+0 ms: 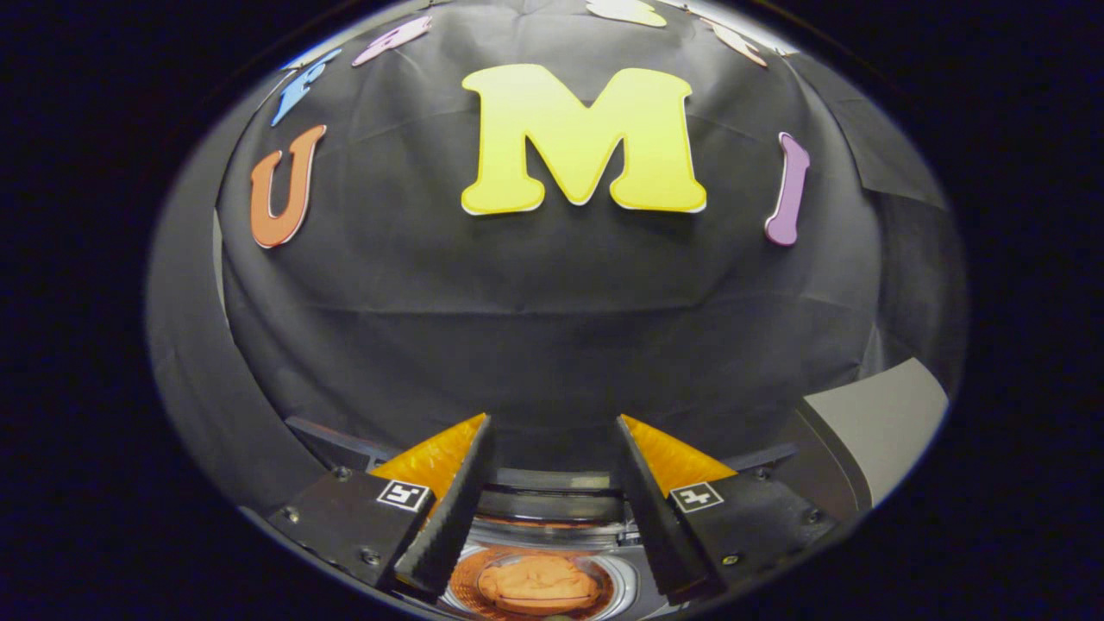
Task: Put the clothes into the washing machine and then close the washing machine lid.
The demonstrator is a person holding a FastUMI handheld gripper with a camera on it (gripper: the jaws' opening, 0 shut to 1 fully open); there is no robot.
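My gripper (554, 420) is open, with a wide gap between its fingers and nothing held. Below and between the finger bases lies the top of the small washing machine (628, 580), seen from above. An orange garment (536, 582) lies bunched inside its round drum opening. A glossy ring outlines the garment, so I cannot tell whether a clear lid covers it. A dark panel (552, 502) of the machine runs across just behind the opening. The fingers point over the machine towards the booth's black cloth wall.
A grey flat-topped block (875, 423) stands to the right of the machine, beyond the right finger. The black cloth wall (552, 345) hangs close behind the machine. A dark curved band (185, 362) runs along the left side.
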